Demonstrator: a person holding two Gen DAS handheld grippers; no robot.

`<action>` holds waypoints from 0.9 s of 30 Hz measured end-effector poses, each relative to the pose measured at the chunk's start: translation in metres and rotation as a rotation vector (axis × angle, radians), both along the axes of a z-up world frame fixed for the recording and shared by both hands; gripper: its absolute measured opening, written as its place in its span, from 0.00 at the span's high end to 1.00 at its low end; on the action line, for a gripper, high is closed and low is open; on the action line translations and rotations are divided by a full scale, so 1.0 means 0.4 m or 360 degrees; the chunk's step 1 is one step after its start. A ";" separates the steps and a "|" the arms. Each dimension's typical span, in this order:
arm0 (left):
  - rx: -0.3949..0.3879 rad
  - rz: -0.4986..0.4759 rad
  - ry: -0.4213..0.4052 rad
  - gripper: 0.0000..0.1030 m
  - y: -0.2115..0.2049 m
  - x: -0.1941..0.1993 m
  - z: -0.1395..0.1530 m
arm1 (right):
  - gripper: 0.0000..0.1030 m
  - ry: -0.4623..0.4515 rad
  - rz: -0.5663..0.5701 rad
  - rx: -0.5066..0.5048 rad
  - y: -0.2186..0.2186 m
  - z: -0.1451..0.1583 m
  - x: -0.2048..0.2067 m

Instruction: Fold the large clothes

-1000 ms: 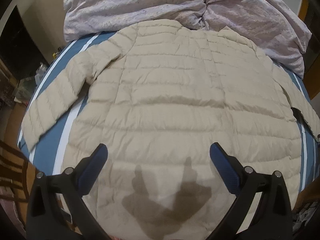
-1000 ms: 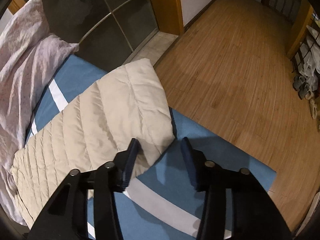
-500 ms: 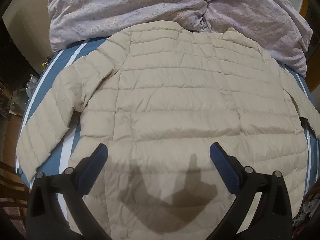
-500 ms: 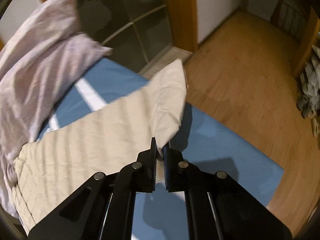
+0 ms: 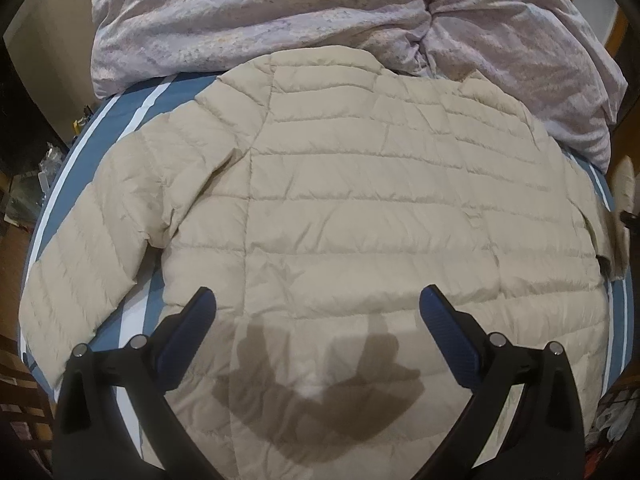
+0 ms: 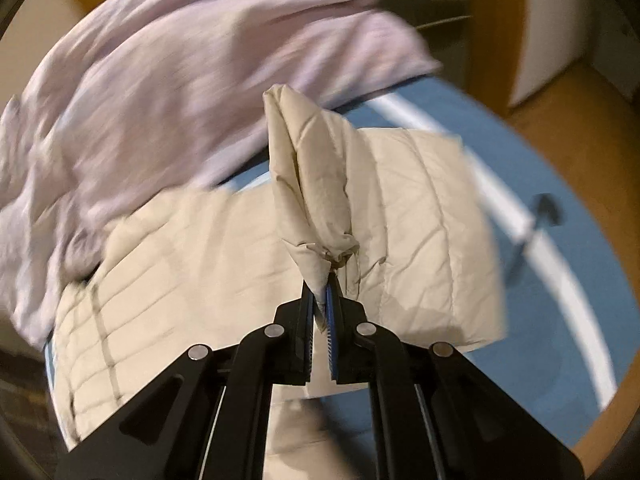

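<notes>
A beige quilted puffer jacket [image 5: 360, 208] lies spread flat, back up, on a blue bed with white stripes [image 5: 160, 96]. Its left sleeve [image 5: 88, 248] lies out toward the bed's left edge. My left gripper [image 5: 316, 312] is open and empty, hovering over the jacket's lower hem. My right gripper [image 6: 323, 292] is shut on the cuff end of the jacket's right sleeve [image 6: 312, 168] and holds it lifted off the bed, the cuff standing up above the fingers. The jacket body [image 6: 180, 248] lies below and to the left in the right wrist view.
A crumpled lilac duvet [image 5: 320, 16] is heaped along the far side of the bed, touching the jacket's collar; it also shows in the right wrist view [image 6: 160, 80]. Wooden floor [image 6: 580, 96] lies beyond the bed's right edge. Dark furniture and clutter [image 5: 24, 184] stand left of the bed.
My right gripper closed on the right sleeve's cuff and lifted it, swinging toward the jacket body. My left gripper drifted a little left over the hem, still open.
</notes>
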State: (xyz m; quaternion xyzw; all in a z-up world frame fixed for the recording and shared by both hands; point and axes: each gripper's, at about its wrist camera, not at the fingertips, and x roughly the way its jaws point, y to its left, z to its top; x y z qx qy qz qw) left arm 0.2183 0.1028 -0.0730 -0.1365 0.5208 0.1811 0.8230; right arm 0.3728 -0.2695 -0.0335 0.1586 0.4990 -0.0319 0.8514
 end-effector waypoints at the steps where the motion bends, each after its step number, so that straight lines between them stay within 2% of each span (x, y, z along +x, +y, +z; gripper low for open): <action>1: -0.0017 0.0012 -0.0006 0.02 0.010 0.002 0.001 | 0.94 0.0010 0.0052 0.0019 0.042 -0.006 0.002; 9: -0.0115 0.0053 -0.0062 0.03 0.055 0.023 0.010 | 0.94 0.0139 0.0424 0.0179 0.338 -0.074 -0.011; 14: -0.0245 0.0060 -0.0097 0.08 0.073 0.056 0.012 | 0.94 0.0216 0.0579 0.0246 0.459 -0.120 -0.032; 20: -0.0403 0.0047 -0.0142 0.10 0.073 0.111 0.011 | 0.94 0.0272 0.0707 0.0335 0.545 -0.150 -0.070; 22: -0.0450 0.0035 -0.0139 0.15 0.068 0.136 0.010 | 0.94 0.0285 0.0741 0.0341 0.568 -0.157 -0.081; 27: -0.0556 0.0030 -0.0125 0.19 0.058 0.187 0.001 | 0.94 0.0300 0.0754 0.0347 0.586 -0.168 -0.094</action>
